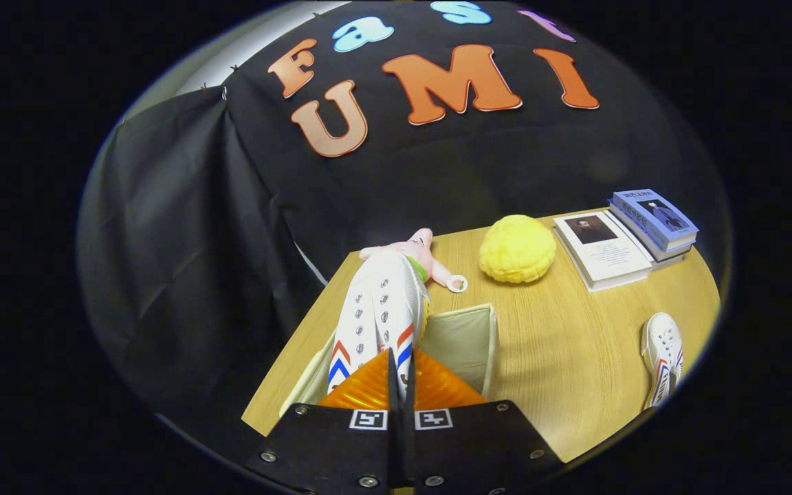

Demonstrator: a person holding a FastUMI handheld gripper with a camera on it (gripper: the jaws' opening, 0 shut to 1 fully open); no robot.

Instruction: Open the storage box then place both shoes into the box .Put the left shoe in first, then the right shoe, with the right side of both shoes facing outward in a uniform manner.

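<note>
Storage box [468, 337] open, centre-bottom of frame. Claw [401, 385] nearly closed, pinching a white sneaker [379, 309] above the box: first shoe going in, not yet released. Second sneaker [663, 357] waits on bench [575, 357], lower right.

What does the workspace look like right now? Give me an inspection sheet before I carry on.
Surface: wooden table, bare between items.
Job's things: open storage box just ahead of the fingers; one white shoe held over it, toe pointing away; second white shoe lying apart on the table.
Clutter: pink plush toy beyond the held shoe; yellow round cushion; white book beside a stack of blue books.
Grippers: gripper with orange fingers closed on the shoe's heel end.
Cables: nothing seen.
Surroundings: black cloth wall.
</note>
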